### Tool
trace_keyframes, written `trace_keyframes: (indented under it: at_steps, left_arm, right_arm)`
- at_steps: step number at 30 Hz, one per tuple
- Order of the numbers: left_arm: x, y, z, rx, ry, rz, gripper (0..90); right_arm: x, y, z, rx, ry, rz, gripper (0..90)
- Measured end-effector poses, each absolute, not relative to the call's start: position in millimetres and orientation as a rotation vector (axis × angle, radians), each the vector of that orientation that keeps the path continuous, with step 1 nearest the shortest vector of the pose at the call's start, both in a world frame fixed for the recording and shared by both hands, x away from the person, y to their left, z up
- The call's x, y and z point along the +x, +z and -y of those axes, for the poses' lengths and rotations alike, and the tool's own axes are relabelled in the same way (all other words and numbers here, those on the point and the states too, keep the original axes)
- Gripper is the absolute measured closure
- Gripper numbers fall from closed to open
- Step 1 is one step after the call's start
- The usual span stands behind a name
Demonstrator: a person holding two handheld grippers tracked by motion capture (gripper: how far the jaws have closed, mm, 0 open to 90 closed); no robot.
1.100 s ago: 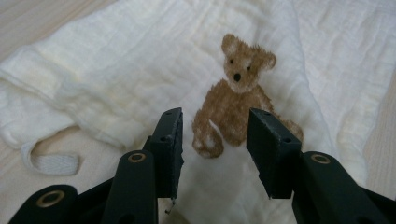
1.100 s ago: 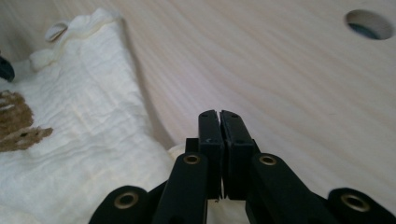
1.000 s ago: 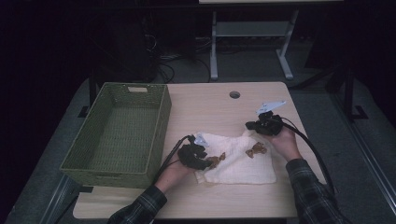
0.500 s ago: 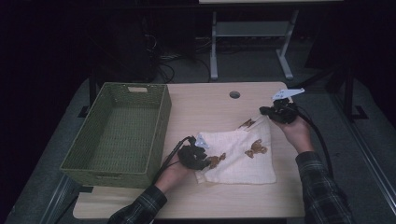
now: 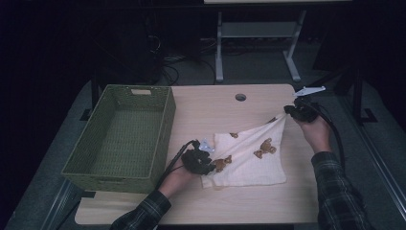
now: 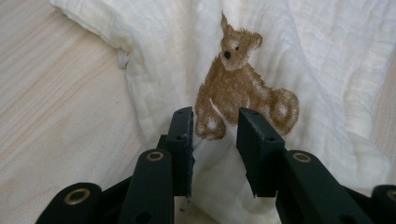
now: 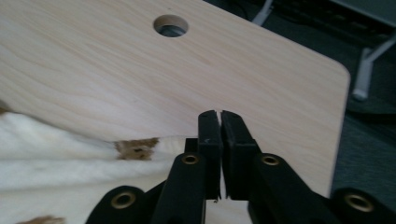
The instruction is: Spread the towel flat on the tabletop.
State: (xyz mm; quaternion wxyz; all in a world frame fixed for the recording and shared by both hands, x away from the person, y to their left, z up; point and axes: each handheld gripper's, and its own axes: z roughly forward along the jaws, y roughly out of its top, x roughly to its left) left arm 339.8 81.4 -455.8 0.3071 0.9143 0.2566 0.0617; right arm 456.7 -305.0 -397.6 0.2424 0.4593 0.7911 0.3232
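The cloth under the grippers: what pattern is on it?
Cream cloth printed with brown teddy bears, clearest in the left gripper view.

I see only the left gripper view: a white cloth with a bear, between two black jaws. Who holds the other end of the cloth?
Observer: The right gripper is shut on a far corner of the cloth and holds it raised and taut near the right edge of the table.
Operator: Is there a container for the cloth?
Observer: Yes, a green basket stands left of the cloth, with nothing in it.
Operator: Is the whole cloth off the table?
Observer: No, its near part lies flat on the wood.
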Motion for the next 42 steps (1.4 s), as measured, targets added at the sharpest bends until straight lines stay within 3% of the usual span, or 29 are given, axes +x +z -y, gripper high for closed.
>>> trace_keyframes:
  at_steps: [2,5,15,23,30,38,42]
  left_arm:
    - [340.8,-455.5,-81.4,2.415,0.141,-0.687,63.4]
    - [343.4,-453.0,-80.7,2.397,0.149,-0.704,61.9]
    - [368.8,-437.7,-71.9,2.330,0.211,-0.739,65.1]
    - [388.2,-449.7,-55.1,2.345,0.206,-0.748,74.2]
    - [383.2,-457.4,-48.1,2.402,0.169,-0.714,82.4]
    - [358.6,-456.5,-39.2,2.431,0.132,-0.629,81.6]
    - [355.9,-448.8,-38.6,2.420,0.160,-0.618,74.6]
  right_arm:
    - [453.2,-400.8,305.1,1.266,0.922,-2.153,74.1]
    - [444.4,-404.1,303.6,1.264,0.962,-2.174,72.4]
    - [399.0,-427.3,290.5,1.202,1.038,-2.319,87.2]
    - [377.9,-455.8,278.7,1.189,1.029,-2.417,89.0]
    - [366.9,-467.0,272.5,1.183,0.976,-2.469,89.2]
    - [348.3,-466.9,275.9,1.165,0.972,-2.477,89.2]
    - [339.4,-466.9,277.5,1.163,0.972,-2.476,89.1]
